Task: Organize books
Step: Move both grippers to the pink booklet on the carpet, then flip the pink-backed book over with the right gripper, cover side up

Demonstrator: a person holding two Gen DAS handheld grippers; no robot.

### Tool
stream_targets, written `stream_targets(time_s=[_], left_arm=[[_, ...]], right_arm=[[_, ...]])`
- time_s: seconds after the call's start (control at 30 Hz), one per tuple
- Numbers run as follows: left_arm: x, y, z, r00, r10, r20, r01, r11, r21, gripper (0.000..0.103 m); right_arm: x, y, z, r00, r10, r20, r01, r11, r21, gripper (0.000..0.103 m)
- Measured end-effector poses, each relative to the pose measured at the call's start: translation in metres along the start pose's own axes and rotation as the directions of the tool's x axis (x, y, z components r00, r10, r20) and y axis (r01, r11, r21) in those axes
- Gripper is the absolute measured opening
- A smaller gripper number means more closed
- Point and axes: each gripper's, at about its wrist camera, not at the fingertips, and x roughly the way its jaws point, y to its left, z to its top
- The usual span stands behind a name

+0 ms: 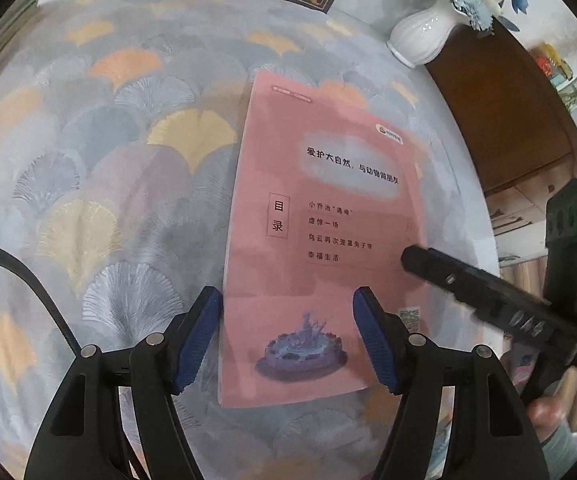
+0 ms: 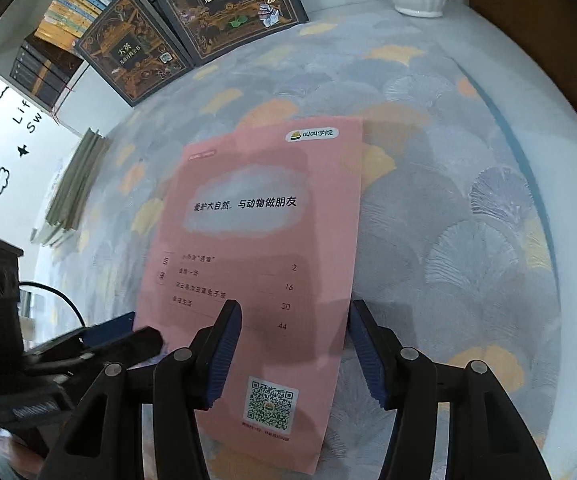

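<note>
A patterned cloth [image 1: 128,140] of grey and gold fan shapes covers the table, and on it, lying flat and alone near the middle, is the thin pink booklet [image 1: 320,220] I mean to tidy away. Two dark, ornate hardbacks [image 2: 192,24] lie at the far edge, with a white vase [image 1: 420,36] of blue flowers to the right of them. A stack of slim books [image 2: 76,184] rests at the left edge, below a shelf of books in the right wrist view.

My left gripper [image 1: 286,338] hangs over the booklet's near-left corner, its fingers parted and closed on nothing, the left edge lying between them. My right gripper [image 2: 294,354] hangs over the near-right edge, likewise parted and empty.

I judge the booklet light, floppy and smooth-covered: it will likely sag if pinched at one corner, and it lies too flat to slip a finger under easily. The long side edges look the best places to grip, one per gripper, sliding it a little on the cloth first to raise an edge.
</note>
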Motion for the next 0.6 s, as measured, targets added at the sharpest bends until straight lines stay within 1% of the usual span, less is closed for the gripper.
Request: stream_targets(time_s=[0.03, 0.07, 0.1, 0.17, 0.23, 0.27, 0.33, 0.37, 0.4, 0.43, 0.47, 0.5, 0.6], left_arm=[[-0.001, 0.002, -0.003, 1.000, 0.004, 0.003, -0.004, 1.000, -0.002, 0.066], [-0.004, 0.005, -0.006, 1.000, 0.000, 0.006, 0.000, 1.000, -0.006, 0.065], [-0.004, 0.007, -0.007, 1.000, -0.006, 0.008, 0.006, 1.000, -0.009, 0.065], [-0.006, 0.011, -0.009, 1.000, -0.024, 0.012, 0.024, 1.000, -0.014, 0.065], [-0.007, 0.015, -0.010, 0.999, -0.036, 0.019, 0.036, 0.999, -0.018, 0.065], [-0.008, 0.016, -0.010, 0.999, -0.041, 0.020, 0.041, 0.999, -0.018, 0.065], [-0.011, 0.018, -0.012, 0.999, -0.050, 0.020, 0.050, 0.999, -0.022, 0.065], [-0.016, 0.022, -0.013, 0.998, -0.062, 0.021, 0.063, 0.997, -0.035, 0.066], [-0.019, 0.025, -0.014, 0.997, -0.070, 0.024, 0.072, 0.996, -0.048, 0.065], [-0.029, 0.033, -0.017, 0.995, -0.089, 0.040, 0.091, 0.993, -0.073, 0.065], [-0.036, 0.038, -0.019, 0.994, -0.091, 0.055, 0.096, 0.991, -0.088, 0.065], [-0.047, 0.046, -0.022, 0.994, -0.083, 0.074, 0.091, 0.990, -0.104, 0.065], [-0.082, 0.077, -0.032, 0.990, -0.043, 0.135, 0.065, 0.984, -0.163, 0.065]], right_arm=[[-0.003, -0.004, 0.002, 0.999, 0.046, -0.001, -0.046, 0.998, 0.030, 0.056], [-0.005, -0.005, 0.001, 0.997, 0.075, 0.004, -0.075, 0.996, 0.049, 0.056], [-0.011, -0.007, 0.003, 0.992, 0.124, 0.021, -0.126, 0.989, 0.073, 0.056], [-0.027, -0.003, 0.007, 0.974, 0.220, 0.059, -0.225, 0.971, 0.078, 0.056], [-0.043, 0.011, 0.012, 0.950, 0.299, 0.088, -0.305, 0.951, 0.056, 0.056], [-0.047, 0.018, 0.013, 0.944, 0.317, 0.094, -0.322, 0.946, 0.042, 0.056], [-0.059, 0.046, 0.017, 0.928, 0.360, 0.099, -0.359, 0.933, -0.024, 0.056], [-0.062, 0.055, 0.017, 0.924, 0.368, 0.099, -0.365, 0.930, -0.044, 0.056], [-0.065, 0.072, 0.018, 0.921, 0.379, 0.091, -0.373, 0.924, -0.080, 0.056], [-0.067, 0.086, 0.017, 0.918, 0.385, 0.095, -0.375, 0.921, -0.108, 0.056], [-0.070, 0.099, 0.016, 0.916, 0.387, 0.101, -0.374, 0.918, -0.132, 0.056], [-0.072, 0.109, 0.016, 0.914, 0.393, 0.100, -0.377, 0.914, -0.149, 0.056], [-0.069, 0.146, 0.016, 0.892, 0.448, 0.060, -0.431, 0.884, -0.183, 0.056]])
